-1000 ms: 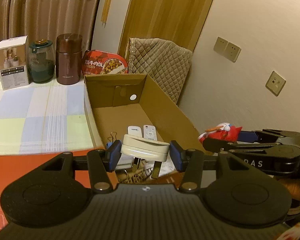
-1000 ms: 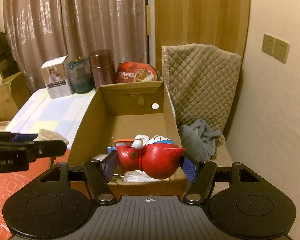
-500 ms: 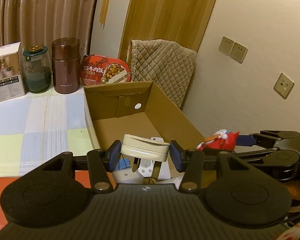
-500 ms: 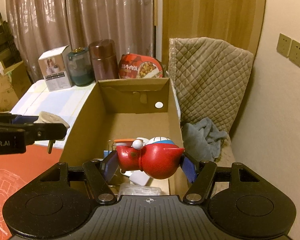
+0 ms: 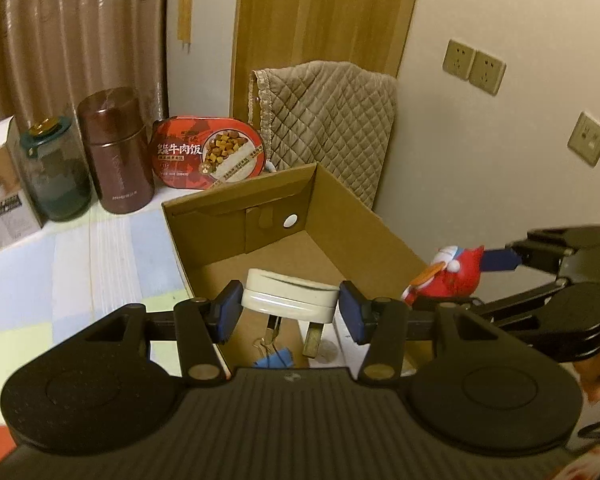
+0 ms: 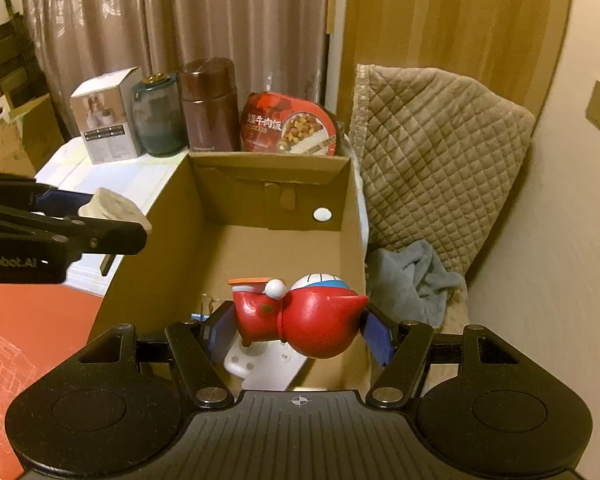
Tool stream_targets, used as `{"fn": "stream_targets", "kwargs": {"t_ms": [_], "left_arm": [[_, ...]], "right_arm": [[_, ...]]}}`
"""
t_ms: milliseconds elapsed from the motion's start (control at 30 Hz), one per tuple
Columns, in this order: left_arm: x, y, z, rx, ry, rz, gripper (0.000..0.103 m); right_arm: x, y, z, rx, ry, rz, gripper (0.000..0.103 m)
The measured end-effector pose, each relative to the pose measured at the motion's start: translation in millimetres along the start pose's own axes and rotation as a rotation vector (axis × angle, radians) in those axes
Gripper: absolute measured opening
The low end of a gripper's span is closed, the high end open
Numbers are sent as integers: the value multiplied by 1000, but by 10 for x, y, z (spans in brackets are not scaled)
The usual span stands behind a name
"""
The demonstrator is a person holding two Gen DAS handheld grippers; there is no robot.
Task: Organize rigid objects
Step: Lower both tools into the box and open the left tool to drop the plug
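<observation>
The red meal tray (image 6: pixel 290 126) read "牛肉饭"; the left gripper (image 5: pixel 290 304) bore "Robot.AI" on its side. Each of two grippers clamped one thing: the left, a white plug (image 5: pixel 290 294), and the right gripper (image 6: pixel 298 326), a red toy figure (image 6: pixel 300 320), both above the single cardboard box (image 6: pixel 350 240).

Warm, dim indoor light tints both views yellow. Fisheye bending curves the edges, corners go black, and the far background looks slightly soft.
</observation>
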State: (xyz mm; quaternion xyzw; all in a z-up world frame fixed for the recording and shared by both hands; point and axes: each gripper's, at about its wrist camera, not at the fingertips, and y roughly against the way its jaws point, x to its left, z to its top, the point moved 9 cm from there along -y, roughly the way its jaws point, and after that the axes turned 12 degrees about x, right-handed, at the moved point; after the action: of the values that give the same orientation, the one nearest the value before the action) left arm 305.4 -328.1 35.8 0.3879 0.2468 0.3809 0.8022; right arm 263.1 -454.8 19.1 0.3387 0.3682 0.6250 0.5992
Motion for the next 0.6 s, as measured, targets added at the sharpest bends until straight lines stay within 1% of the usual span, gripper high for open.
{"fn": "stream_targets", "kwargs": {"t_ms": [267, 367, 600], "left_arm": [[84, -219, 229, 34, -68, 40, 47], [130, -301, 302, 45, -77, 44, 47], [250, -509, 398, 75, -71, 38, 47]], "right_arm": [[-13, -219, 232, 23, 68, -4, 64], [13, -313, 291, 33, 115, -15, 64], [176, -519, 381, 52, 239, 1, 64]]}}
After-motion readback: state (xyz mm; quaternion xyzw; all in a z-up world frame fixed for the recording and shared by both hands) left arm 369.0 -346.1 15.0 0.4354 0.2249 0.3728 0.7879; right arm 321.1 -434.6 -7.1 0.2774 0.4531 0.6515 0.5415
